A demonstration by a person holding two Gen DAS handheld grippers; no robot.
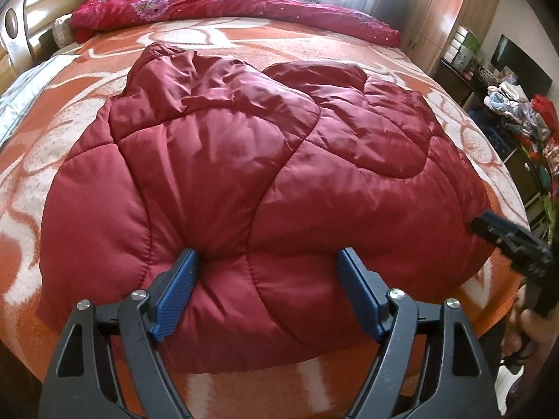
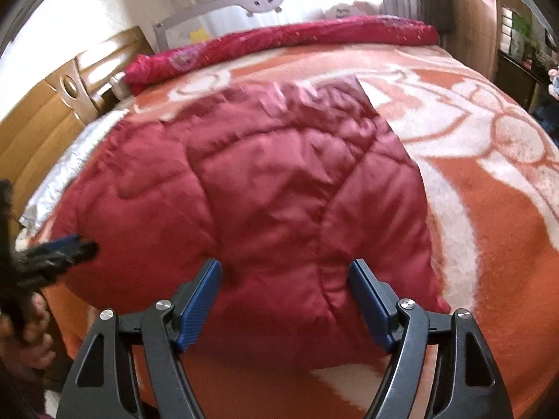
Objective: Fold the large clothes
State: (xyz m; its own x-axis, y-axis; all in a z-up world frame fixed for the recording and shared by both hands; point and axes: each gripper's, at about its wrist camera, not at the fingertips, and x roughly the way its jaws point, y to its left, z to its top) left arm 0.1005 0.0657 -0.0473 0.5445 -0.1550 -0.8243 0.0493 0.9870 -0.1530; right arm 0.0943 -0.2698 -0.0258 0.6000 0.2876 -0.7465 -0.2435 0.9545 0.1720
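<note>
Jacket: we see the folded red quilted jacket [image 1: 258,160] on the bed [image 1: 349,49].
Left tongs [image 1: 269,262]: apart, straddling its hem.
Right tongs [image 2: 284,274]: apart, likewise.

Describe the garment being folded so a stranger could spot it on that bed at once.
Start at the big bed with the orange-and-white patterned blanket. On its near half lies a puffy, quilted dark red jacket, already folded. Unlike the brighter, flower-printed red quilt rolled along the far edge, it is plain, glossy and stitched into padded panels.
</note>
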